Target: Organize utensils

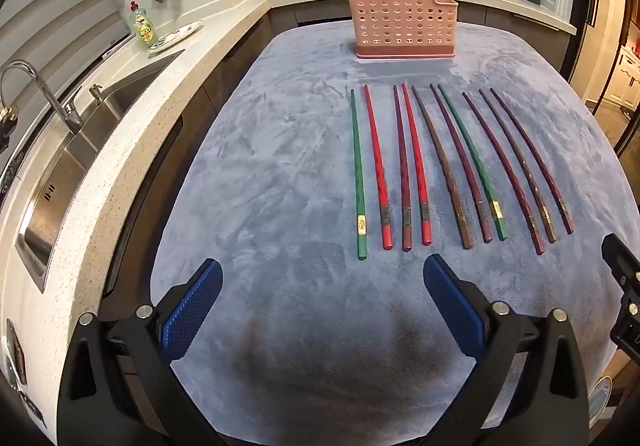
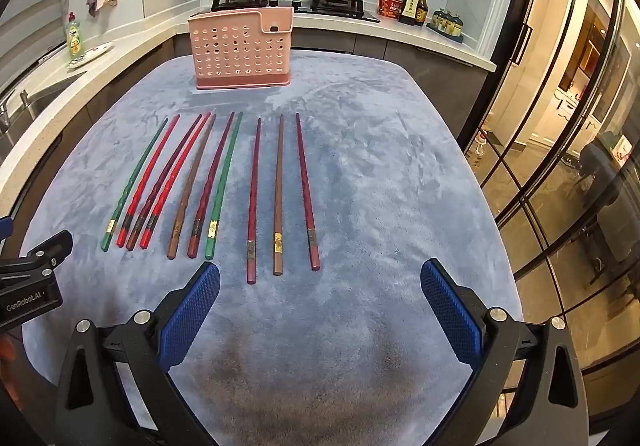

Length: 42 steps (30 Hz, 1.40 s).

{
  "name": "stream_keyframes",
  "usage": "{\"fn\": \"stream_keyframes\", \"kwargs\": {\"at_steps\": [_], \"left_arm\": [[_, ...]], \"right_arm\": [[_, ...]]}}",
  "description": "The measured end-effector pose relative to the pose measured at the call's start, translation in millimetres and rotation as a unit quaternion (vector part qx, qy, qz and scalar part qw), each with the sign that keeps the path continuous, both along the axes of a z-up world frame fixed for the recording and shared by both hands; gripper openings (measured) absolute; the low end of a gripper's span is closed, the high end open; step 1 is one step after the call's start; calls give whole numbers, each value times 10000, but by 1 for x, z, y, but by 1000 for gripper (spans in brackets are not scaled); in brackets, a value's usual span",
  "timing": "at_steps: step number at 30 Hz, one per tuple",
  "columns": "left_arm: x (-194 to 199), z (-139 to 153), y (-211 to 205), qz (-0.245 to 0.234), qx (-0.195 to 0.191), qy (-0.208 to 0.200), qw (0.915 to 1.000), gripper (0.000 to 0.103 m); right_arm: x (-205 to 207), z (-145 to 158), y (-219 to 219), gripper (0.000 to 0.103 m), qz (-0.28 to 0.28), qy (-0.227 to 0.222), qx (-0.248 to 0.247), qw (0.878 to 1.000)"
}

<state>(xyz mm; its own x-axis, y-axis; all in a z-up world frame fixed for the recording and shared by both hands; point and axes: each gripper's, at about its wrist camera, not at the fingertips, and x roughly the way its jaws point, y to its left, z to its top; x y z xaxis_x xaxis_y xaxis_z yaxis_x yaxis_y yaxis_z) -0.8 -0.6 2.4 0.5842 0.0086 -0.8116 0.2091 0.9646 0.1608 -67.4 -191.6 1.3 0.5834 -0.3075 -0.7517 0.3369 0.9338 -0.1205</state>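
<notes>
From the left wrist, the left gripper (image 1: 322, 310) is seen with fingers spread wide and empty; the chopsticks (image 1: 452, 170) are laid ahead and rightward on the bench (image 1: 260, 186), long axes running away toward the pink rack (image 1: 402, 20). From the right wrist, the right gripper (image 2: 320, 312) is likewise held wide and empty, with the nearest chopstick ends lying just ahead, so this hand is judged better placed
</notes>
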Motion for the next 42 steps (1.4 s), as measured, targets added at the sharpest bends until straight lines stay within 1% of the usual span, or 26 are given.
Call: {"fn": "stream_keyframes", "kwargs": {"at_steps": [18, 42], "left_arm": [[1, -6, -4, -33, 35, 30, 10000, 96], [5, -8, 0, 16, -2, 64, 10000, 96]], "right_arm": [[2, -5, -4, 96, -98, 46, 82, 9999], [5, -7, -1, 96, -108, 103, 95, 9998]]}}
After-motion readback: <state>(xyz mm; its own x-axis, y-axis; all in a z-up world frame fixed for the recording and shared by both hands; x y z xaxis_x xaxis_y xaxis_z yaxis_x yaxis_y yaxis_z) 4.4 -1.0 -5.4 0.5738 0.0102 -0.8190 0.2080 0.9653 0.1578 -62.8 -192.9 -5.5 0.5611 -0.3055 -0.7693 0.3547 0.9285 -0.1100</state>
